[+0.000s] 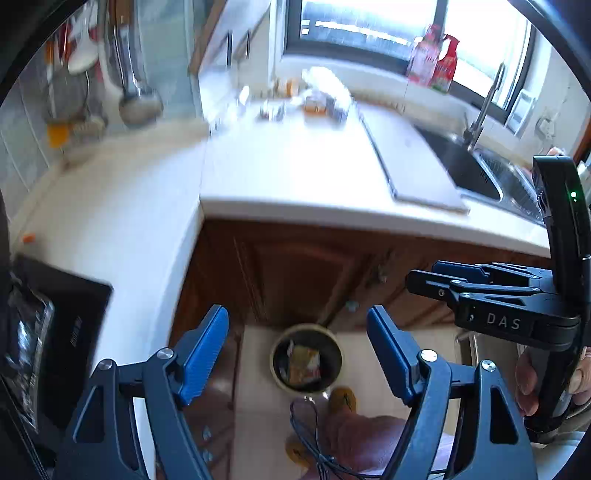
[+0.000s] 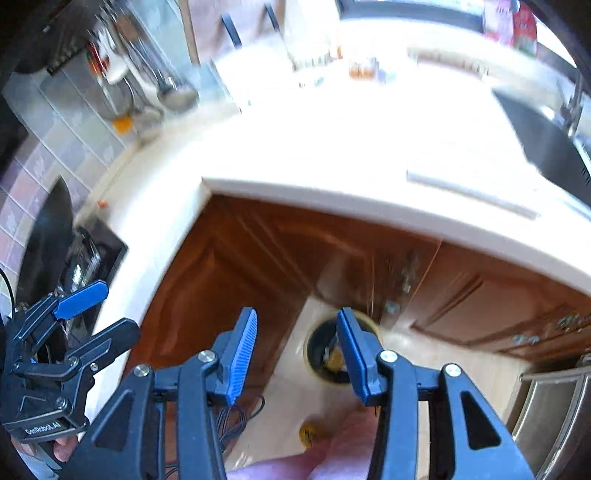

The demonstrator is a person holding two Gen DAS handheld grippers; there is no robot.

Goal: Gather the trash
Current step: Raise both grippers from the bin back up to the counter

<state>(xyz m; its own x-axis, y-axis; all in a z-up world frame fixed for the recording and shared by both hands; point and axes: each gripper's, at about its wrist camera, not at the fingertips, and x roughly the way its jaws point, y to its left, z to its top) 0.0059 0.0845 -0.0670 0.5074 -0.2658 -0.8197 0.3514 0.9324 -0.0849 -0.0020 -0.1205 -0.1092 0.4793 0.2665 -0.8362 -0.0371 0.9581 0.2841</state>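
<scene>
While both of my grippers hang above the kitchen floor [image 1: 258, 369], the white L-shaped countertop [image 1: 295, 173] fills the upper half of each view, with brown wooden cabinet doors [image 1: 295, 273] beneath its edge. Along the far side runs a dark-framed window [image 1: 369, 33], and a stainless sink [image 1: 476, 173] with a tall faucet [image 1: 484, 107] is set into the counter on the right. A pale cutting board [image 1: 413, 162] lies just beside the sink. Small jars and packets [image 1: 317, 99], blurred, stand near the back wall; red-labelled bottles [image 1: 436, 59] stand on the sill. Ladles and utensils [image 1: 136, 85] hang against the tiled wall at the left, and a black cooktop [image 1: 66, 325] sits in the counter's left arm.

My left gripper [image 1: 297, 354] has blue pads [image 1: 207, 350] spread wide, with nothing between them. My right gripper [image 2: 295, 354] stands at a narrower gap, likewise empty. Each gripper shows at the edge of the other's view.

On the floor below, against the cabinet corner, stands a round trash bin [image 1: 275, 354] with a pale rim, holding crumpled wrappers [image 1: 304, 363]. In the right view my right finger [image 2: 354, 354] hides part of the bin. Yellow slippers [image 1: 343, 398] and a loose black cable [image 1: 314, 443] lie near it.
</scene>
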